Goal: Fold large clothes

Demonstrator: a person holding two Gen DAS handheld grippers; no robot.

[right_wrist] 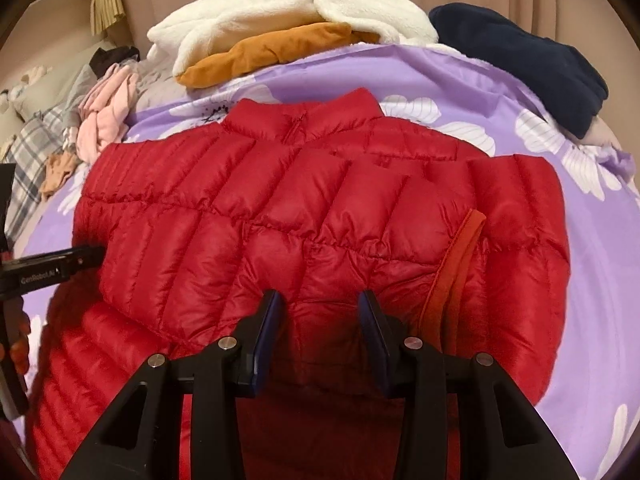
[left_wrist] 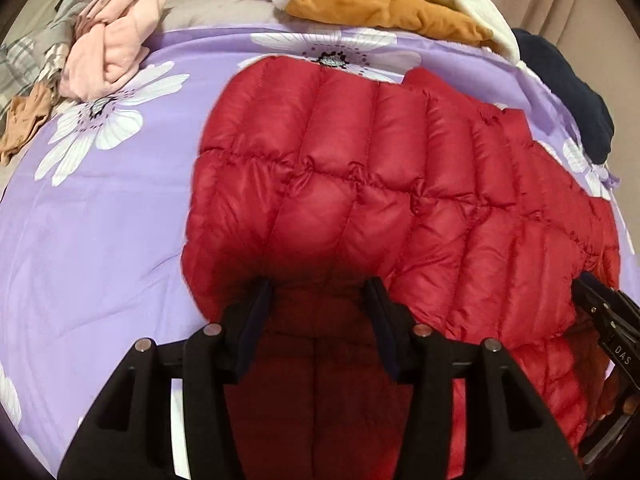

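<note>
A red quilted down jacket (left_wrist: 360, 160) lies spread on a purple flowered bedsheet (left_wrist: 100, 220). In the right wrist view the jacket (right_wrist: 300, 200) has its collar at the far side and a sleeve folded across its body. My left gripper (left_wrist: 318, 292) is shut on the puffy near edge at the jacket's left part, with fabric bulging between the pads. My right gripper (right_wrist: 321, 300) pinches the near edge further right, beside an orange-red lining strip (right_wrist: 460, 256). Each gripper shows in the other's view: the right gripper (left_wrist: 600, 308) and the left gripper (right_wrist: 60, 264).
A white fleece (right_wrist: 280, 4) over an orange garment (right_wrist: 272, 52) lies at the far side of the bed. A navy garment (right_wrist: 528, 60) is at the far right, and pink clothes (left_wrist: 108, 52) and plaid fabric (right_wrist: 28, 168) at the far left. Curtains hang behind.
</note>
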